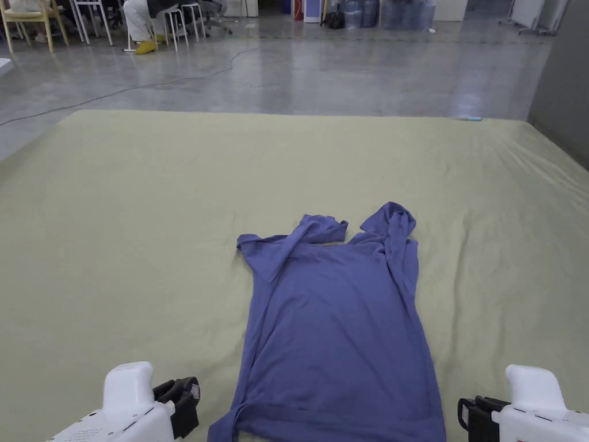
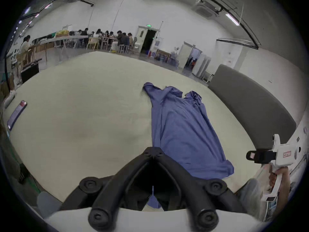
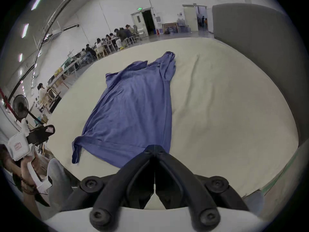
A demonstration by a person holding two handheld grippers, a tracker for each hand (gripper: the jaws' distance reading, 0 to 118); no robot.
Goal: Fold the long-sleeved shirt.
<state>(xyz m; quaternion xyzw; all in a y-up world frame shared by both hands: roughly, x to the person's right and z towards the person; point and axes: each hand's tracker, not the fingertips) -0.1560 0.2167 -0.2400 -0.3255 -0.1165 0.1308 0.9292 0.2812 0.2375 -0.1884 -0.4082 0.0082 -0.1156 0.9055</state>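
- Our left gripper (image 2: 153, 153) has its jaws closed tip to tip with nothing between them; in the head view it sits at seven o'clock (image 1: 183, 397), just beside the shirt's near left corner and not touching the cloth.
- Our right gripper (image 3: 154, 149) is likewise closed on nothing, its tips meeting in front of the shirt's hem; in the head view it sits at five o'clock (image 1: 477, 411), just off the near right corner.
- From the left gripper view we see the right gripper at three o'clock, with the hand (image 2: 274, 175) that holds it below it.
- The long-sleeved shirt (image 1: 336, 328) lies between the two grippers, flat on the pale green sheet (image 1: 115, 230), hem toward us at six o'clock and collar away at twelve.
- Both sleeves appear folded in over the body, leaving a long narrow shape; the fabric is bunched at the two shoulders, higher on the right.
- A strip of cloth runs across the hem, and its left end trails out past the corner (image 3: 76, 152).
- Water bottles (image 1: 368, 12) stand on the grey floor at twelve o'clock; we cannot tell what is in them.
- At eleven o'clock there are chairs (image 1: 34, 20) and stools (image 1: 184, 20), and a seated person's legs (image 1: 141, 26).
- A cable (image 1: 172, 80) crosses the floor at ten o'clock.
- A small blue object (image 1: 471, 119) rests at the sheet's far edge at one o'clock; we cannot identify it.
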